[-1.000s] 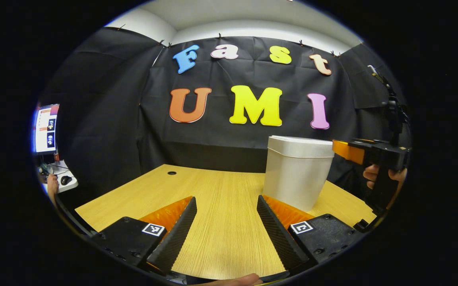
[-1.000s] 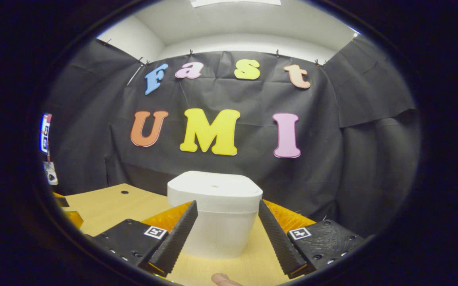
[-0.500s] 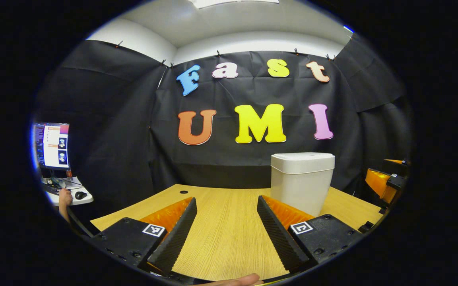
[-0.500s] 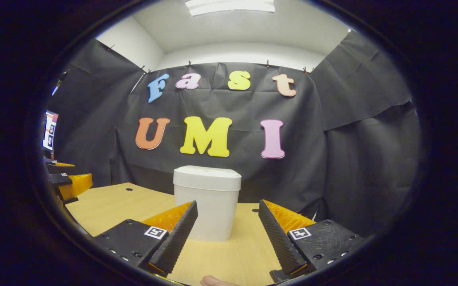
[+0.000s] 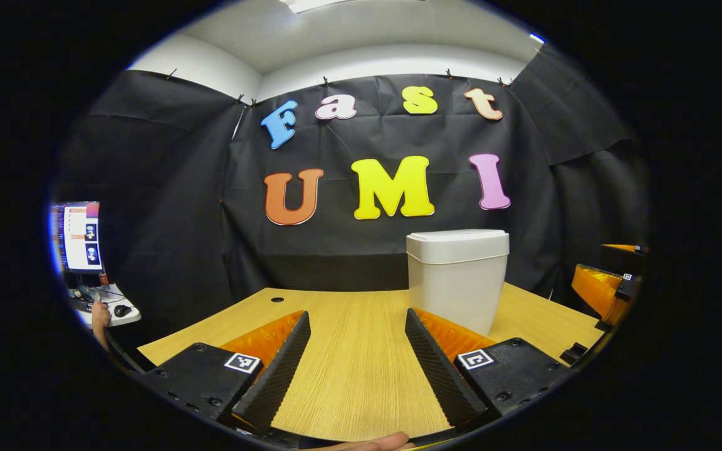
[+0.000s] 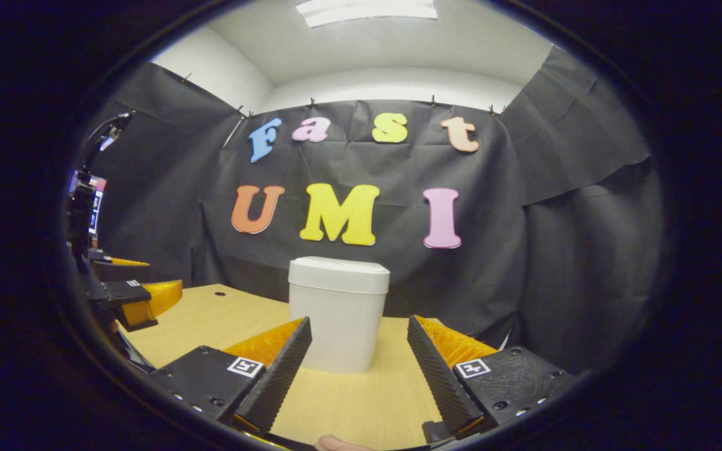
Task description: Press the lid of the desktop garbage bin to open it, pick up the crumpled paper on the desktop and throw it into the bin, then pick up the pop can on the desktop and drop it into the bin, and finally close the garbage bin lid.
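The white garbage bin (image 5: 457, 279) stands upright on the wooden tabletop (image 5: 348, 351) near the booth's black back wall, with its lid (image 5: 457, 243) down flat on top. In the left gripper view, the left gripper (image 5: 356, 351) hangs low over the tabletop with its fingers (image 5: 276, 369) spread wide and nothing between them, only bare wood showing in the gap. The bin sits ahead and to the right of that gripper, just past its right-hand finger and apart from it. Farther right in the same view, at the tabletop's edge, part of the other gripper shows. In the right gripper view, the right gripper (image 6: 358, 360) also has its fingers (image 6: 436, 376) set wide apart and empty, and the garbage bin (image 6: 338, 313) stands straight ahead, framed between them but farther back, touching neither. A small round hole (image 5: 277, 299) lies in the tabletop toward its far left corner. Off to the left, beyond the tabletop, a lit monitor (image 5: 79, 237) stands on a side desk (image 5: 101, 310), where a person's hand (image 5: 100, 315) rests beside a mouse (image 5: 123, 309).
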Motion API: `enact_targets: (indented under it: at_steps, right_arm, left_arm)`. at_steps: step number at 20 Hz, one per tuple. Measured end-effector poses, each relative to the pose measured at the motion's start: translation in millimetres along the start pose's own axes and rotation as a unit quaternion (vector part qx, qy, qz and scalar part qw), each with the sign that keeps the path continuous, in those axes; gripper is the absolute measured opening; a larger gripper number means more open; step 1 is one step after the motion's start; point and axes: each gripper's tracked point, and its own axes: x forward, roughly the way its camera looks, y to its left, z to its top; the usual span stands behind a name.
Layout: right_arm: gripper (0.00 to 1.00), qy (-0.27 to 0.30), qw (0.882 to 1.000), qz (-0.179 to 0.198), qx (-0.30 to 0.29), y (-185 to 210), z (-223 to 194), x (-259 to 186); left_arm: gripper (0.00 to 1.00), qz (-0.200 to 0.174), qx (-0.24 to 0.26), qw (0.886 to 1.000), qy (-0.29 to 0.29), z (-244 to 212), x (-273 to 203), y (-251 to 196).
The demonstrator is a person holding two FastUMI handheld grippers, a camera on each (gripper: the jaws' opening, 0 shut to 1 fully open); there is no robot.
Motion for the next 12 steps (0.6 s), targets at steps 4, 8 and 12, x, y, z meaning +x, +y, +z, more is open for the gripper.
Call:
enact_targets:
  at_steps: [4, 8, 12]
  right_arm:
    - [0.95, 0.002, 1.0, -0.011, 0.009, -12.1, 0.6, -0.1]
    - [0.95, 0.005, 1.0, -0.006, 0.017, -10.4, -0.4, -1.3]
    - [0.95, 0.015, 1.0, -0.003, 0.017, -5.2, -6.2, 0.1]
  left_arm:
    - [0.98, -0.01, 0.007, 1.0, 0.002, -2.9, 0.3, -8.4]
    - [0.98, -0.011, 0.004, 1.0, 0.003, -1.8, -0.2, -4.7]
    - [0.98, -0.008, 0.0, 1.0, 0.007, -2.6, 1.3, -0.6]
